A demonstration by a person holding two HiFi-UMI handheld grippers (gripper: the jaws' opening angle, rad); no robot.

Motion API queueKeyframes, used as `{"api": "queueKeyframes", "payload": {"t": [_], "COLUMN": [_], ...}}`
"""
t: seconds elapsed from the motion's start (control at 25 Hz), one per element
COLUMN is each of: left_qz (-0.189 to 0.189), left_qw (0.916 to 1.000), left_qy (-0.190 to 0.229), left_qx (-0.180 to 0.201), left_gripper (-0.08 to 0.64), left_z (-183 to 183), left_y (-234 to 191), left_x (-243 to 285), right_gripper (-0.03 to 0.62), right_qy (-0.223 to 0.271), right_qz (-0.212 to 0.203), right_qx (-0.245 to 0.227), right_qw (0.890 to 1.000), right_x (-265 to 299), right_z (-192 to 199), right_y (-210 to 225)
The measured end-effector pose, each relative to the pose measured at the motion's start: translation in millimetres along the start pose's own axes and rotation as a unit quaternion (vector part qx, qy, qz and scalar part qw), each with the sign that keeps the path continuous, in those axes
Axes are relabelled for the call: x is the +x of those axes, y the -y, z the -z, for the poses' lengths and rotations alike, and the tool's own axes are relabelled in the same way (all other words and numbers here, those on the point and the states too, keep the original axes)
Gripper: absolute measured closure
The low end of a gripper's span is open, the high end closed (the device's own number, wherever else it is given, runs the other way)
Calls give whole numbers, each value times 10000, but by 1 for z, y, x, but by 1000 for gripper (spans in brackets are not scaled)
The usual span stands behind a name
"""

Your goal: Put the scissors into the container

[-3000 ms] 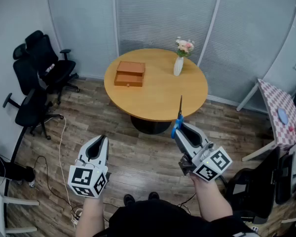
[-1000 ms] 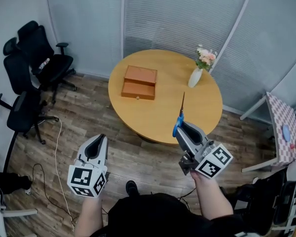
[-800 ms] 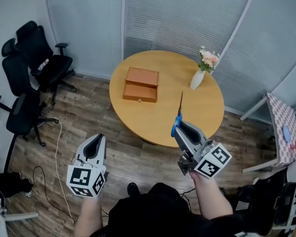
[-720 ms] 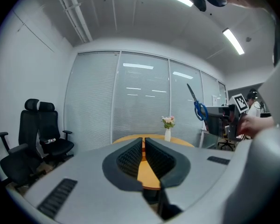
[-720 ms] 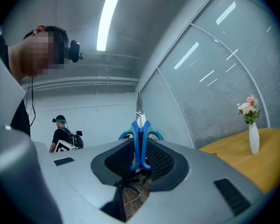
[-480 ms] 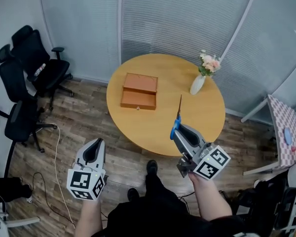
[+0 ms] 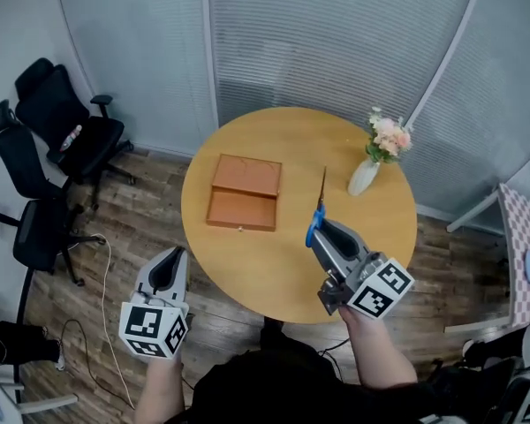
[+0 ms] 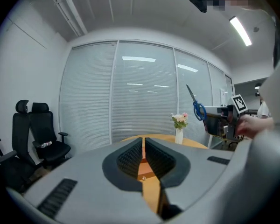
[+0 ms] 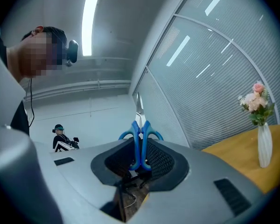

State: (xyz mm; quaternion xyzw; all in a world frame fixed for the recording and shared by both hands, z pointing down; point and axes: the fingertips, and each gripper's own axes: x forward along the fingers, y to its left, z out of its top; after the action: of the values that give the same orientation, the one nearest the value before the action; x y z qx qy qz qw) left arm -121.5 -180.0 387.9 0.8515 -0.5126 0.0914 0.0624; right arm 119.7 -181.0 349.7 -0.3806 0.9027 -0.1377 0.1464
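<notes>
The scissors have blue handles and point blade-up; my right gripper is shut on those handles, above the near right part of the round wooden table. In the right gripper view the scissors stand upright between the pads of my right gripper. The container, a flat brown wooden box, lies on the table's left half, ahead and left of the scissors. My left gripper hangs off the table's near left edge, shut and holding nothing.
A white vase with pink flowers stands on the table's right side, right of the scissors. Black office chairs stand at the left by the wall. Blinds and glass panels close off the room behind the table. The floor is wood planks.
The view has come closer to the table, which now lies under the right gripper. The scissors stay held upright in the right gripper. The left gripper keeps its place.
</notes>
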Motion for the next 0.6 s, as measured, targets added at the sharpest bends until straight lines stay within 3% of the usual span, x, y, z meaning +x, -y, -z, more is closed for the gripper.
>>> {"api": "queueKeyframes", "payload": {"t": [0.16,0.32,0.6], "left_qz": [77,-89,3], "left_qw": [9999,9998,9998], "left_qy": [-4,2,-132], "left_qx": [-67,184,134], "left_gripper": [532,532,532], "left_z": [-22,-36,-32], "left_y": [12,15,14], "left_x": [50,80,120], "right_gripper": [494,494,494], "right_qy": [-14,-98,-312], "right_qz": [-155,-221,-194], "right_qx": [112,203,280], "right_qw": [9998,9995,9989], "right_x": [17,26,41], "right_z": [-15,-18,-10], "right_y": [46,79,104]}}
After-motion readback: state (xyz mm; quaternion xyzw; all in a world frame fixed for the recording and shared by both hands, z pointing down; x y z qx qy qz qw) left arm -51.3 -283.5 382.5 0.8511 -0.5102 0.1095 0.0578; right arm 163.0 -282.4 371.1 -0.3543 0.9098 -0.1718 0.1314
